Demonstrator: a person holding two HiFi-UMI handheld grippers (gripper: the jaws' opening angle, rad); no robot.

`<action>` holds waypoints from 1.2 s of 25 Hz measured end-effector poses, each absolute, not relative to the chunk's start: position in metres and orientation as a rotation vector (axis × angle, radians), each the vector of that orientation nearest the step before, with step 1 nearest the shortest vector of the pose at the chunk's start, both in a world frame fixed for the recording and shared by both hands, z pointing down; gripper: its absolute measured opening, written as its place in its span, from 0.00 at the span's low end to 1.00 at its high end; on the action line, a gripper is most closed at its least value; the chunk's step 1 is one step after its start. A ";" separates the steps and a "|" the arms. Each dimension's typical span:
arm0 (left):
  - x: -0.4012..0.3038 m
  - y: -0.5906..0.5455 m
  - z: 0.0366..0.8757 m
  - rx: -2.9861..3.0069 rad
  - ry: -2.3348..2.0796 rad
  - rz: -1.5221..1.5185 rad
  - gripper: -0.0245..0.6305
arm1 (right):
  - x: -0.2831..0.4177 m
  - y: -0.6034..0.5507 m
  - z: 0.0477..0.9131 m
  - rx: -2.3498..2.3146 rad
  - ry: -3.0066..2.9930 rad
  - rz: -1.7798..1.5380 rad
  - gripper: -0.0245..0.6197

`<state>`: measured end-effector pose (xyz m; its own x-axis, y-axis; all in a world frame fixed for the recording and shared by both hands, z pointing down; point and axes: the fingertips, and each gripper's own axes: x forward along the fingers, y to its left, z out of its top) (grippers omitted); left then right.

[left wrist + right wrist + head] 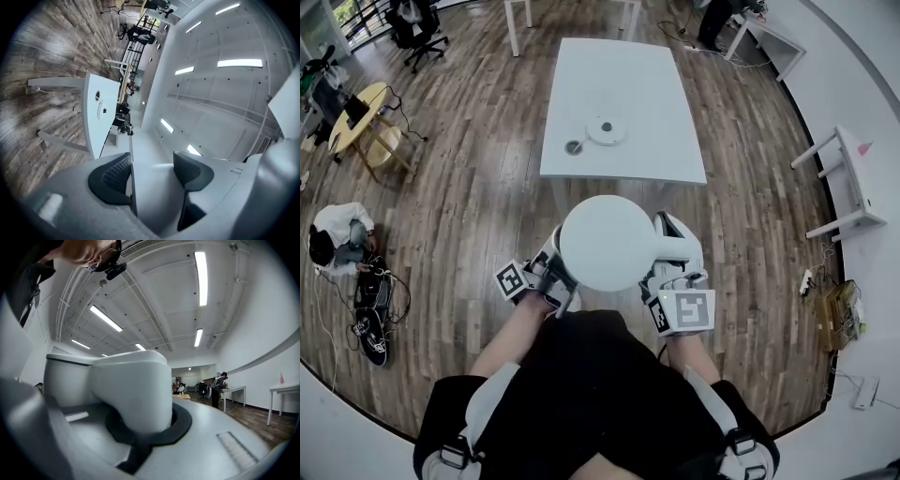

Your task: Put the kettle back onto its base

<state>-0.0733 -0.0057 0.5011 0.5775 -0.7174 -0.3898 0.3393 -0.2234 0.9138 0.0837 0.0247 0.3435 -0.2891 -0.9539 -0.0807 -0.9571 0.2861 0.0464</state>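
- Carries the white kettle [607,242] in the air between both tongs, over the wood floor [469,187], on the near side of the white table [619,84] and not above it.
- Shows the kettle from overhead as a round white top, with its handle [673,242] out to the right.
- Clamps the right gripper [670,267] tight on that handle, dark pads [180,422] pressed against the thick white grip from both sides.
- Holds the left gripper [553,274] at the kettle's left side, jaws narrow, ribbed pads [112,179] closed on a white part of the kettle filling the space between them (which part exactly, hard to tell).
- Finds the round white base [606,130] lying flat on the near half of the table, well apart from the kettle and farther off.
- Finds a small dark disc [574,146] just beside the base, to its left and slightly nearer.
- Takes in a person [337,239] sitting on the floor at the far left, and a round yellow table [366,108] farther back on that side.
- Takes in a small white side table [848,173] at the right, by the wall.
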 end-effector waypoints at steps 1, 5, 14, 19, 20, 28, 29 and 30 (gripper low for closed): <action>-0.076 -0.013 0.500 1.501 -0.334 -1.007 0.48 | 0.081 0.017 0.343 -1.855 2.487 0.135 0.05; -0.088 -0.039 0.498 1.510 -0.322 -1.000 0.48 | 0.069 -0.005 0.341 -1.866 2.472 0.144 0.05; -0.095 -0.071 0.511 1.483 -0.310 -0.973 0.48 | 0.060 -0.037 0.354 -1.908 2.465 0.112 0.05; -0.091 -0.090 0.515 1.473 -0.325 -0.972 0.48 | 0.066 -0.059 0.359 -1.897 2.475 0.088 0.05; -0.090 -0.096 0.516 1.473 -0.332 -0.975 0.48 | 0.068 -0.066 0.360 -1.890 2.477 0.085 0.05; -0.069 -0.152 0.513 1.486 -0.354 -1.004 0.48 | 0.091 -0.126 0.358 -1.840 2.498 0.098 0.05; -0.065 -0.160 0.514 1.485 -0.357 -1.007 0.48 | 0.094 -0.135 0.358 -1.836 2.503 0.099 0.05; -0.061 -0.168 0.515 1.483 -0.359 -1.010 0.48 | 0.098 -0.144 0.358 -1.833 2.507 0.101 0.05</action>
